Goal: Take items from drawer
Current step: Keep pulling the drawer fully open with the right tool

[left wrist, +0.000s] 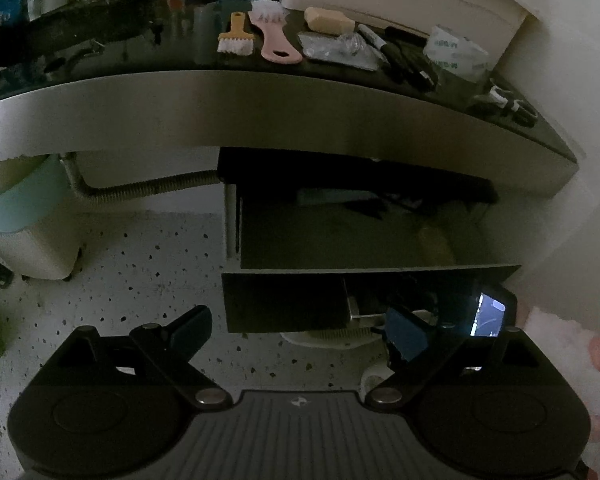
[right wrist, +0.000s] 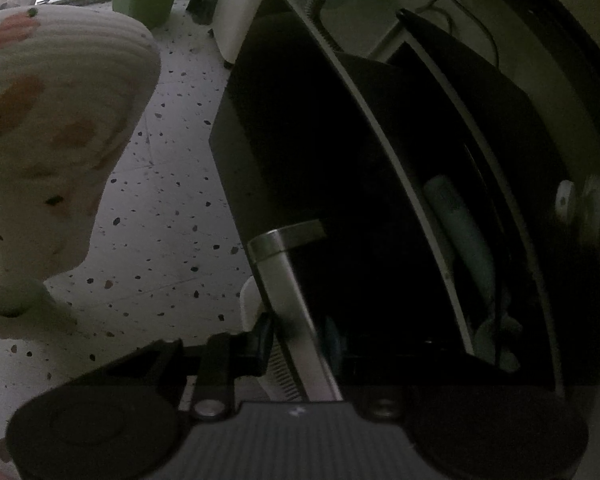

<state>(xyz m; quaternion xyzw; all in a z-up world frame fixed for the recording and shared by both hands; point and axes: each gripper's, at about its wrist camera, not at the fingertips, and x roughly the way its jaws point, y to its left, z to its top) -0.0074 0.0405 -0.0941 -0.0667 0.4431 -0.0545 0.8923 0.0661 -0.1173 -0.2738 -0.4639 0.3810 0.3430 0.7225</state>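
Two hand-held grippers faced the drawer (left wrist: 340, 240); the right hand-held gripper (right wrist: 300, 344) was clamped on the drawer handle (right wrist: 288, 276) — the left hand-held gripper (left wrist: 300, 340) hung apart; inside the drawer, beyond the handle, a pale tube (right wrist: 460, 224) lay lengthwise — nearer the right.
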